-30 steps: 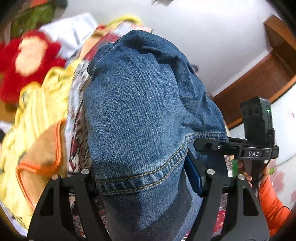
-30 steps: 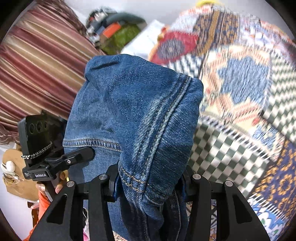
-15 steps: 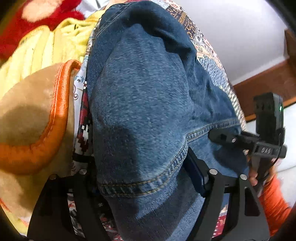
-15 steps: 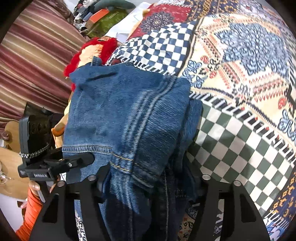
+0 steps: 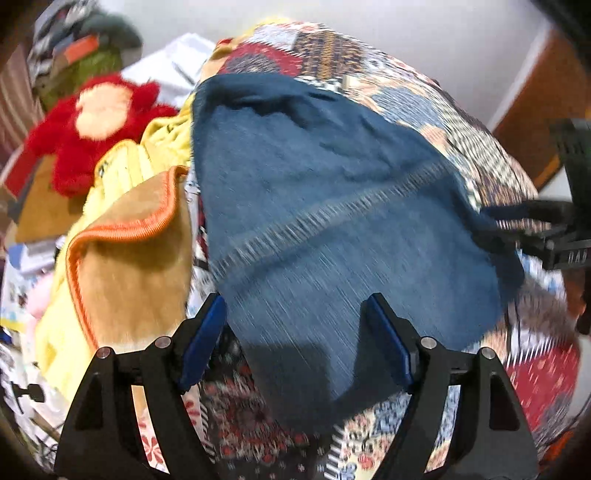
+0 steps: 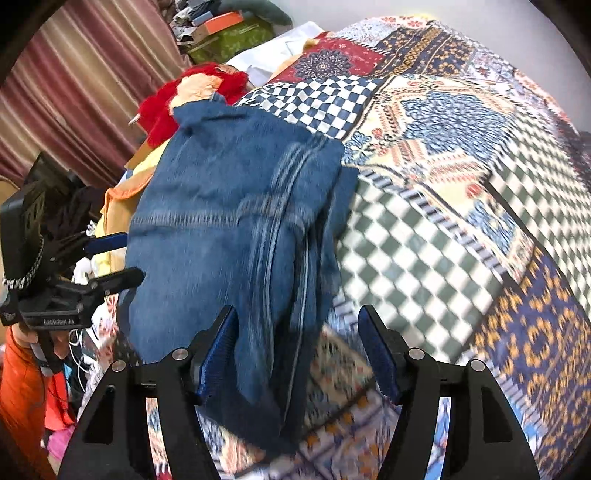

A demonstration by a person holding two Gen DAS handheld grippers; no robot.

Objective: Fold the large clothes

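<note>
The folded blue jeans (image 5: 332,229) lie on the patterned bedspread (image 5: 406,99) in the left wrist view. My left gripper (image 5: 295,339) is open, its blue pads on either side of the jeans' near edge and apart from the cloth. In the right wrist view the jeans (image 6: 229,229) lie folded on the bedspread (image 6: 461,166). My right gripper (image 6: 299,350) is open over their near end. The left gripper also shows in the right wrist view (image 6: 110,258), open beside the jeans. The right gripper shows at the right edge of the left wrist view (image 5: 498,225).
A brown cloth with orange trim (image 5: 129,258) and yellow cloth (image 5: 122,166) lie left of the jeans. A red plush toy (image 5: 92,122) sits behind them, also in the right wrist view (image 6: 184,99). Striped curtains (image 6: 74,92) and boxes (image 6: 229,33) stand at the back.
Both grippers were shut on the jeans and lowered them onto the bedspread. Now both have opened and let go, and the jeans lie flat.
</note>
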